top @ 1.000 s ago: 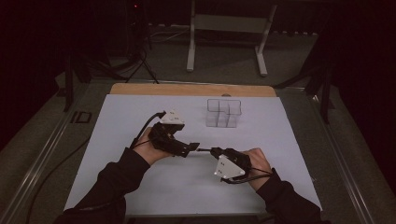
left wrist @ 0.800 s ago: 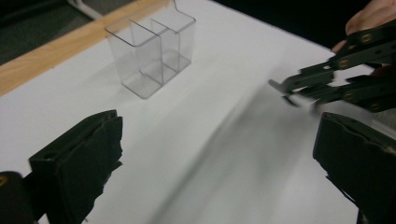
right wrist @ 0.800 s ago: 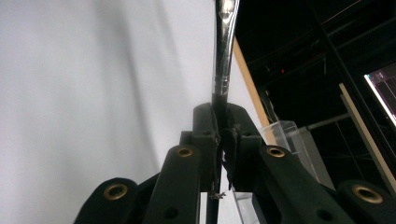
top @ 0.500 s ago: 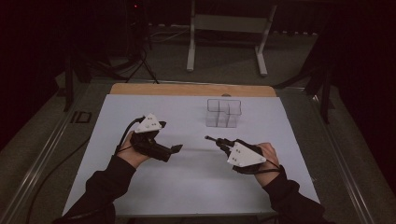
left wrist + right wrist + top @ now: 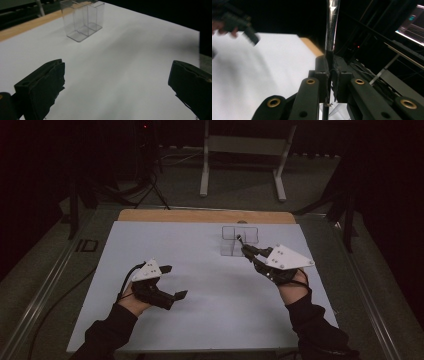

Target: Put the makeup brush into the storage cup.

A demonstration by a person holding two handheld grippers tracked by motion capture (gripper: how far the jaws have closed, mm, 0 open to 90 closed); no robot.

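Note:
A clear plastic box (image 5: 239, 240) with several open compartments stands on the white table top (image 5: 210, 320), right of centre and toward the far edge. My right gripper (image 5: 246, 250) is at the box's near right side, shut on a thin shiny rod (image 5: 332, 25). The rod's dark tip (image 5: 239, 238) pokes up over the box. In the right gripper view the jaws press together around the rod (image 5: 330, 62). My left gripper (image 5: 174, 281) rests low at the left of the table, open and holding nothing. From the left gripper view (image 5: 117, 87) the clear box (image 5: 82, 20) sits far ahead.
A wooden strip (image 5: 205, 216) runs along the table's far edge. Behind it a white metal stand (image 5: 245, 150) rises from the dark floor. A metal rail (image 5: 40, 295) borders the table's left side. The left hand's gripper (image 5: 239, 25) appears blurred in the right gripper view.
The two grippers met at mid-table, then parted. The right one carried the rod away to the clear box. The left one drew back to the left, its jaws wide open.

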